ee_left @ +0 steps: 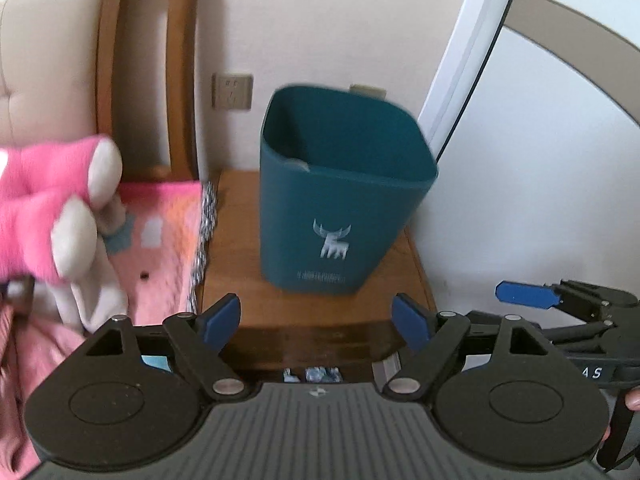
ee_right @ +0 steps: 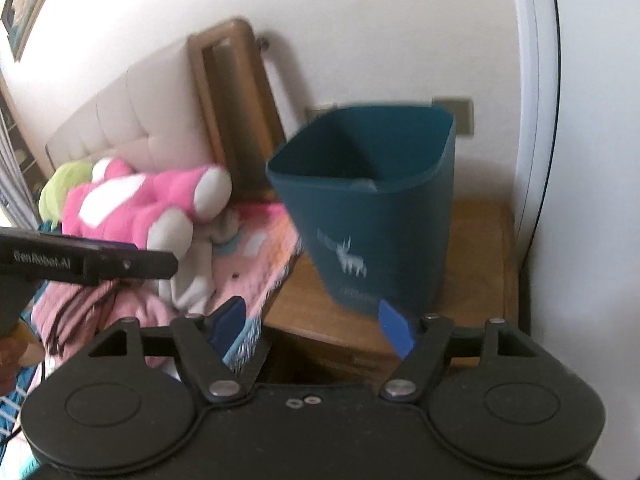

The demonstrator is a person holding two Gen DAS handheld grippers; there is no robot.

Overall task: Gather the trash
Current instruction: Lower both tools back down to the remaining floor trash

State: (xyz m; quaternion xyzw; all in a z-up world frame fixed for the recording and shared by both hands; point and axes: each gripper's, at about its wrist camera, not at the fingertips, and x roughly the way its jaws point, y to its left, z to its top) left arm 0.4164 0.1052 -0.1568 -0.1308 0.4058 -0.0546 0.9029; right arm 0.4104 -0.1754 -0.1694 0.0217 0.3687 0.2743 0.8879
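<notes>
A dark teal trash bin with a white deer logo stands on a wooden nightstand; it also shows in the right wrist view. Its inside looks empty as far as I can see. My left gripper is open and empty, a little in front of the bin. My right gripper is open and empty, in front of the bin and the nightstand's front edge. The right gripper also shows at the right of the left wrist view. No trash piece is clearly visible.
A bed with a pink blanket and a pink plush toy lies left of the nightstand, below a padded headboard. A white door frame stands right. A wall socket is behind the bin.
</notes>
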